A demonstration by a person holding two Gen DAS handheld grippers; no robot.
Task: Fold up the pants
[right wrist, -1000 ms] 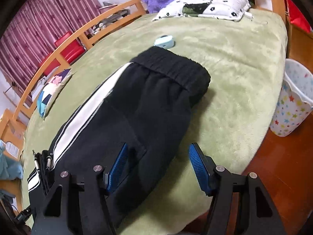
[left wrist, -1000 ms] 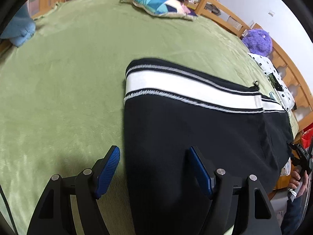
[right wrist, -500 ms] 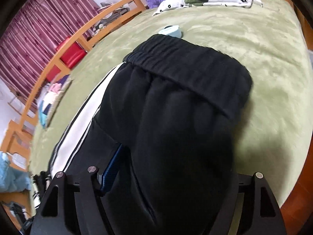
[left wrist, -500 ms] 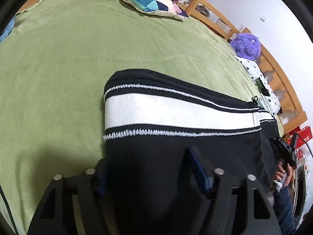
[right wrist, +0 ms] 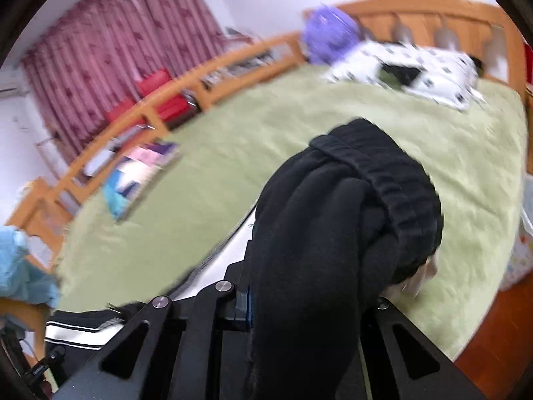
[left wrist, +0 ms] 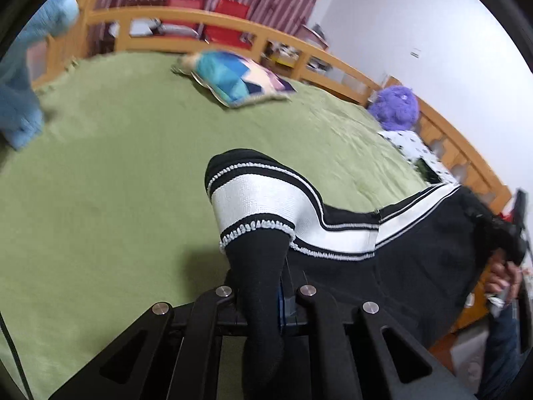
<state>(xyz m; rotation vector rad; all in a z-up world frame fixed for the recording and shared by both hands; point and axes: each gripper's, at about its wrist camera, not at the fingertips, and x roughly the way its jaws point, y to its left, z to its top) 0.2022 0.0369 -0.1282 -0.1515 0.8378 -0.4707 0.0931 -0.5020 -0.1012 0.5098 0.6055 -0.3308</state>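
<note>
Left wrist view shows the left gripper (left wrist: 266,295) with its jaws just closed onto a bunched fold of the black pants (left wrist: 416,260), near the hem end where the white side stripe (left wrist: 263,200) runs between thin black and white lines. The pinched cloth rises in a hump above the green bedspread (left wrist: 116,166), while the rest of the garment trails off to the right toward a person's hand (left wrist: 503,276) at the edge of the frame. A patchwork cushion (left wrist: 233,80) lies farther back on the bed, a purple plush toy (left wrist: 398,106) sits by the wooden bed rail (left wrist: 200,23), and a light blue cloth (left wrist: 20,100) hangs at the left.

Right wrist view is blurred, but the right gripper (right wrist: 299,300) has likewise just clamped together on the pants (right wrist: 333,233), here at the ribbed waistband (right wrist: 393,173) end, with thick black fabric draped over the fingers and covering most of the right one. A pale patch below the waistband is probably lining or a label; the blur hides which. Beyond lie the bedspread (right wrist: 233,140), a spotted white pillow (right wrist: 416,70) and the plush toy (right wrist: 328,33).
</note>
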